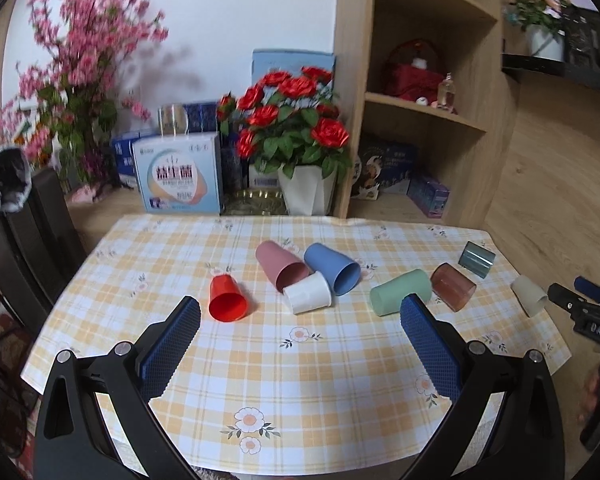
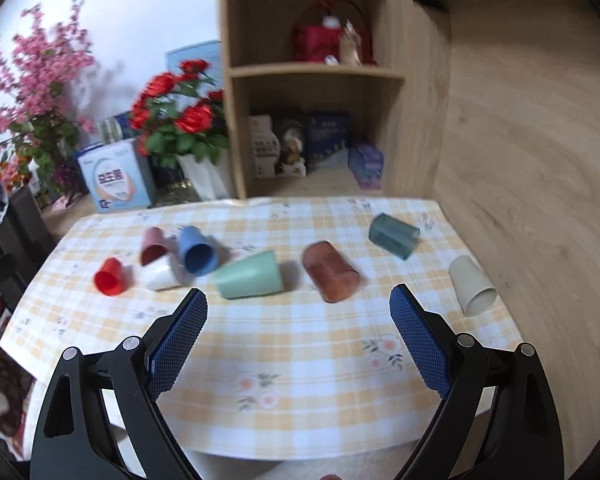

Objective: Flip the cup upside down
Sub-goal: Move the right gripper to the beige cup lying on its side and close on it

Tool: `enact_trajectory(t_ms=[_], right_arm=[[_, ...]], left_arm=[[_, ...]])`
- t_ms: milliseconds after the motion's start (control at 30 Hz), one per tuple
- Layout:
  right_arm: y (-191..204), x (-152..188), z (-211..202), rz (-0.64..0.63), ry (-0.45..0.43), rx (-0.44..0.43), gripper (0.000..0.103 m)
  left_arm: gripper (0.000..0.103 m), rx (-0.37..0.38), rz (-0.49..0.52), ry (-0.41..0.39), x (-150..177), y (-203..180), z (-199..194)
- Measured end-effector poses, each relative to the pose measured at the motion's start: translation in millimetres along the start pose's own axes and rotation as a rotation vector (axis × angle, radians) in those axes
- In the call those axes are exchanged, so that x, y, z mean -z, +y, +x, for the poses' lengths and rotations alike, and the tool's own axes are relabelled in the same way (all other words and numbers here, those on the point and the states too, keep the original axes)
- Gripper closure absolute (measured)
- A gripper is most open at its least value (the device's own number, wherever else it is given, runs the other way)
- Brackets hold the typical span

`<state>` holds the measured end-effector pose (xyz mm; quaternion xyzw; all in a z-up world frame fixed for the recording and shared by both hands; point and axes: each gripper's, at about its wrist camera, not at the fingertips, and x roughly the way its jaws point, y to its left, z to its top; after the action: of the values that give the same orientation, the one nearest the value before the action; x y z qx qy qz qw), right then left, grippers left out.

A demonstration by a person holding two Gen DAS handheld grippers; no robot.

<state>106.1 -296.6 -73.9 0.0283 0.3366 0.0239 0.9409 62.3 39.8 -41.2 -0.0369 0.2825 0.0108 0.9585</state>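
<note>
Checked tablecloth (image 1: 300, 380): eight cups (image 1: 228, 298) lying sideways; both grippers' fingers (image 1: 172, 344) (image 2: 420, 340) wide, empty; shelf (image 1: 420, 108) behind.

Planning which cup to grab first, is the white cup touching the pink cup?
Touching. In the left wrist view the white cup lies right against the open mouth of the pink cup, with no tablecloth showing between them.

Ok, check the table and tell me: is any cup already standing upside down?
No: every cup in the left wrist view, from the red cup to the beige cup, lies on its side on the table.
</note>
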Motion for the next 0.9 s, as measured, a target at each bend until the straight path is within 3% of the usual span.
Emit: enact_trajectory(t_ms=[167, 367, 567, 900], right_arm=[[-80.7, -6.7, 75.6, -0.021, 0.128, 0.164, 0.013], [-185.2, -14.4, 145.6, 0.015, 0.255, 0.329, 0.013], [-240.7, -14.0, 207.5, 0.037, 0.395, 0.339, 0.013], [-259.3, -10.8, 273.5, 0.074, 0.59, 0.328, 0.014]], left_arm=[[0.005, -0.039, -0.034, 0.032, -5.2, 23.8, 32.7], [0.005, -0.035, -0.133, 0.084, -4.5, 50.9, 66.9], [0.005, -0.04, -0.153, 0.104, -0.9, 53.0, 85.7], [0.005, -0.05, -0.153, 0.156, 10.7, 50.6, 107.5]])
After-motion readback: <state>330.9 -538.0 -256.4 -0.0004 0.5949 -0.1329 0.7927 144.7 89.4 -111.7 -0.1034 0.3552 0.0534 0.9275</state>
